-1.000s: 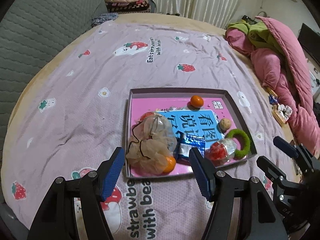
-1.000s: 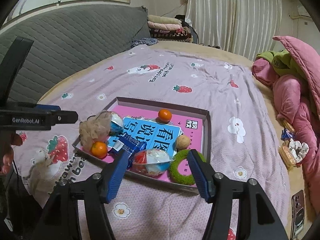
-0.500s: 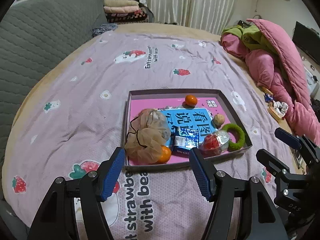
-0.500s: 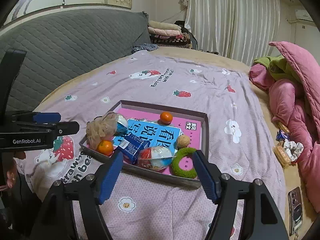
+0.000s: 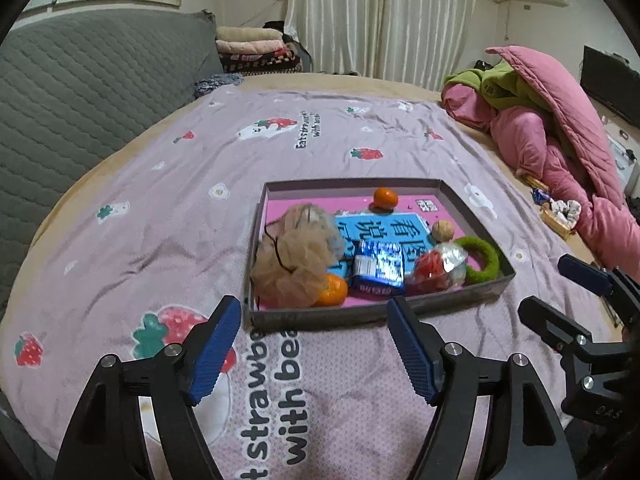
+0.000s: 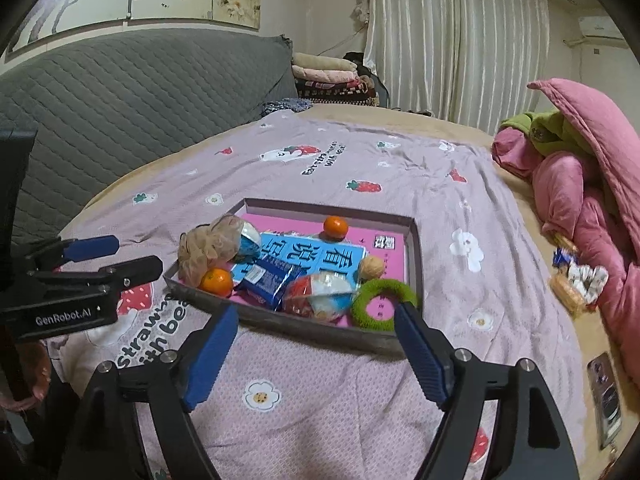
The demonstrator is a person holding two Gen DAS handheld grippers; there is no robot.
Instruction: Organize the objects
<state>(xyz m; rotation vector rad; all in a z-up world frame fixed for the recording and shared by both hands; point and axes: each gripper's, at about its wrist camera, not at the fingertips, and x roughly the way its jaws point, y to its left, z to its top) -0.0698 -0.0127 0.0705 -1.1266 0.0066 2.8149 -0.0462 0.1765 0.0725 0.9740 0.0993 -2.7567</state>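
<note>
Spread over the bed, a strawberry-print sheet [image 5: 168,208] bears the tray [image 5: 372,314] just above both empty, just-widened claws, left gripper [image 5: 316,346] facing its beige mesh puff [image 5: 296,256], right gripper [image 6: 316,350] its green ring [image 6: 384,300].

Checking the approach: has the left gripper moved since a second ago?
Yes. The left gripper backed away from the tray, jaws opening wider, empty.

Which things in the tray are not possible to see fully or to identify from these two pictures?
- Book, both views: title and cover partly hidden by the mesh sponge and blue packet.
- Blue-white object, right wrist view: mostly behind the sponge, unidentifiable.
- Near orange, left wrist view: partly under the sponge.
</note>
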